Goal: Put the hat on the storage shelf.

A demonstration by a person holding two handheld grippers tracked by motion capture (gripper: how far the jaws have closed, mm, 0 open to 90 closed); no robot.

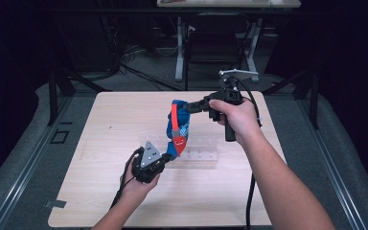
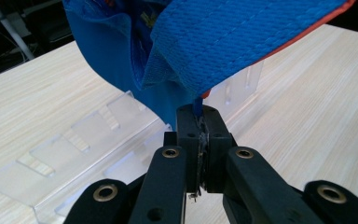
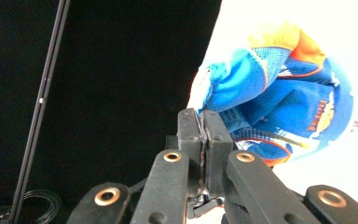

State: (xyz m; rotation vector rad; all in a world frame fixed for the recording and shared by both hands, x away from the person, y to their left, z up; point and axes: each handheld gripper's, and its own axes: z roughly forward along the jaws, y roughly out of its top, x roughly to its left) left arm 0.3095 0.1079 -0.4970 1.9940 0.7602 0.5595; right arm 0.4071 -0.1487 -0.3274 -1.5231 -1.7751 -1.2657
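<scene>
Both your left gripper [image 1: 165, 160] and right gripper [image 1: 190, 108] clamp the blue garment [image 1: 177, 127] — pull apart and a thin pinch slips.

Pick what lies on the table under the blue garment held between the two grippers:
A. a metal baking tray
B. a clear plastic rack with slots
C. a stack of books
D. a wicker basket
B: a clear plastic rack with slots lies on the table below the blue garment.
</scene>
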